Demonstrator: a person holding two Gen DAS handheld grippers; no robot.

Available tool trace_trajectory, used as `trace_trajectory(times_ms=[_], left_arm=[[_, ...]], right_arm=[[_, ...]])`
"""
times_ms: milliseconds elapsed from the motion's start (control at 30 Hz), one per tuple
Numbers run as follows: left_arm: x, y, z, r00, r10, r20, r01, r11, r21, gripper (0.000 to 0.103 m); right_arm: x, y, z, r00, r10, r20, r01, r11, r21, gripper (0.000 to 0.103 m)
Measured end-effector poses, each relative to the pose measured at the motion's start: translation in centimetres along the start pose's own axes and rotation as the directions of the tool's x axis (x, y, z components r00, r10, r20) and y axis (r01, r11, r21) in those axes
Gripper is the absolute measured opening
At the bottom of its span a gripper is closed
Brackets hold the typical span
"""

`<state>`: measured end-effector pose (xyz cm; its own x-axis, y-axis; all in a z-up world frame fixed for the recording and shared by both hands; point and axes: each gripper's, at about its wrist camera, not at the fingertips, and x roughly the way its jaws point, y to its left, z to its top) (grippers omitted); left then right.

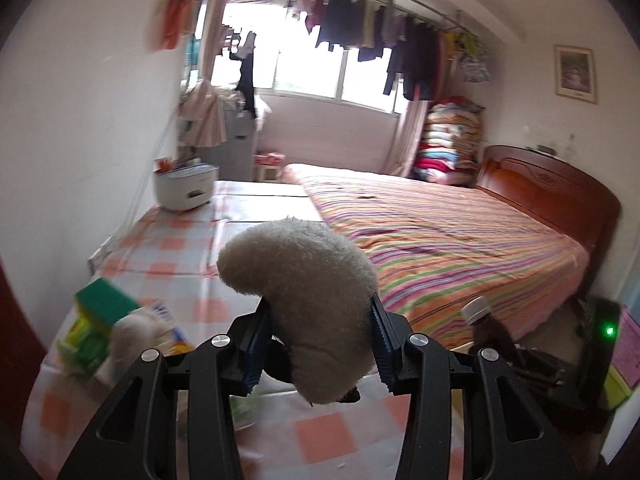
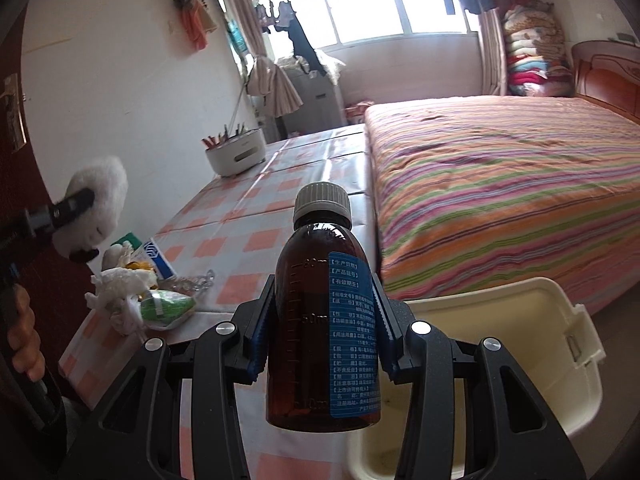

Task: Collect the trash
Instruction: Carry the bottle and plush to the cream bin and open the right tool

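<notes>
Right wrist view: the right gripper (image 2: 322,330) squeezes a brown medicine bottle (image 2: 323,320) above the table edge, beside a cream bin (image 2: 560,360). Next, I think, hold it over the bin and let go low. The left gripper (image 1: 318,340) squeezes a fluffy white toy (image 1: 304,300). The blue label has Chinese words, too small to read.

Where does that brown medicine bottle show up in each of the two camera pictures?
Left wrist view: only the bottle top with its pale cap peeks out at lower right, near the bed's edge, beyond the left tool holding a fluffy toy.
Right wrist view: the bottle fills the centre, gripped upright in the right tool beside a cream bin.
Shared landmark: the white round container on the checked table.
</notes>
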<state>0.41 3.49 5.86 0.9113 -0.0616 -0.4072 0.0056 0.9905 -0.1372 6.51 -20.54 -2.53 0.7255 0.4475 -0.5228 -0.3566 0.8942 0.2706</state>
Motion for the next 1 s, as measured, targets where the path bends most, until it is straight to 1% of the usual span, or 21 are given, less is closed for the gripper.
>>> trace_trajectory(times_ms=[100,167,267,367,467,533,600,733,833,1000], left_arm=[[0.8,-2.2,0.3,0.999,-0.054,0.006,0.054,0.998,0.034,0.043],[1.3,-3.0,-0.6,0.996,-0.094,-0.005,0.094,0.995,0.035,0.043],[2.4,-4.0,-2.0,0.992,-0.118,-0.043,0.12,0.992,0.028,0.043],[3.5,-5.7,-3.1,0.986,-0.14,-0.089,0.146,0.988,0.06,0.043],[4.3,-6.9,-3.8,0.981,-0.153,-0.116,0.162,0.984,0.076,0.043],[4.5,-7.7,-4.1,0.978,-0.164,-0.129,0.175,0.981,0.082,0.043],[4.7,-8.5,-4.4,0.975,-0.175,-0.139,0.188,0.978,0.089,0.043],[5.0,-10.4,-5.3,0.966,-0.201,-0.163,0.22,0.97,0.106,0.043],[5.5,-11.5,-6.3,0.953,-0.229,-0.197,0.254,0.96,0.114,0.043],[6.2,-12.8,-7.8,0.936,-0.249,-0.248,0.286,0.95,0.127,0.043]], right_arm=[[-1.0,-1.9,-0.3,0.999,-0.033,0.015,0.033,0.999,0.026,0.042],[-1.8,-3.1,-0.5,0.998,-0.063,0.027,0.062,0.997,0.05,0.042],[-2.6,-5.2,-0.8,0.994,-0.107,0.031,0.104,0.99,0.091,0.042],[-3.5,-7.2,-1.2,0.988,-0.151,0.029,0.146,0.98,0.134,0.042],[-4.3,-8.9,-1.4,0.985,-0.166,0.036,0.157,0.971,0.18,0.042],[-4.6,-9.3,-1.4,0.982,-0.186,0.038,0.176,0.967,0.185,0.042],[-4.9,-9.7,-1.4,0.982,-0.187,0.038,0.177,0.966,0.189,0.042],[-5.0,-10.0,-1.8,0.975,-0.219,0.021,0.212,0.96,0.182,0.042],[-5.2,-10.3,-1.9,0.962,-0.272,0.013,0.266,0.949,0.17,0.044],[-5.5,-11.4,-2.1,0.956,-0.294,-0.003,0.289,0.937,0.196,0.044]])
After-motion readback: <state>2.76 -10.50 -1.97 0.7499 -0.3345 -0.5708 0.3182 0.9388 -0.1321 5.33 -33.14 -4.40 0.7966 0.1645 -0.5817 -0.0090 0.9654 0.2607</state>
